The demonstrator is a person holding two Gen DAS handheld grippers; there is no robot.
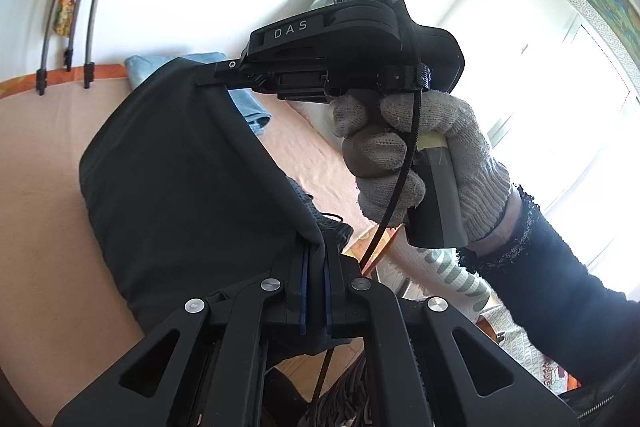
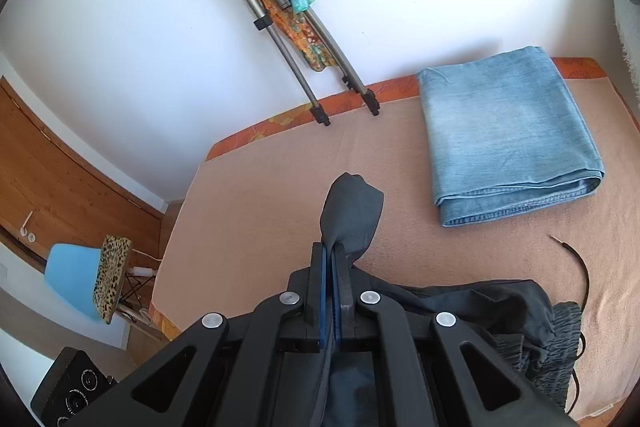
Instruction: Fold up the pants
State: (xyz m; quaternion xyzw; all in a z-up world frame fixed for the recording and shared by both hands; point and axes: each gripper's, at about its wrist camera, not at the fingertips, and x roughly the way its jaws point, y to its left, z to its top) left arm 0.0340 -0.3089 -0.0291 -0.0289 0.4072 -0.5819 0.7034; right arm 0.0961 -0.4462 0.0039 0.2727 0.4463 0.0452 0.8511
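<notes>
Clenched on one hem of the black pants (image 1: 176,163), the left gripper (image 1: 314,267) is matched by the right gripper (image 1: 212,77), likewise clamped, the cloth stretched between them above the bed (image 1: 48,155).

Ahead of the right gripper's (image 2: 330,251) jaws the peach blanket (image 2: 260,195) is bare up to the metal poles (image 2: 320,83) leaning at the wall. Ahead and to their right, the folded jeans (image 2: 508,139) take the far corner. To their right, the black pants (image 2: 500,311) and a loose cord (image 2: 580,267) cover the blanket.
</notes>
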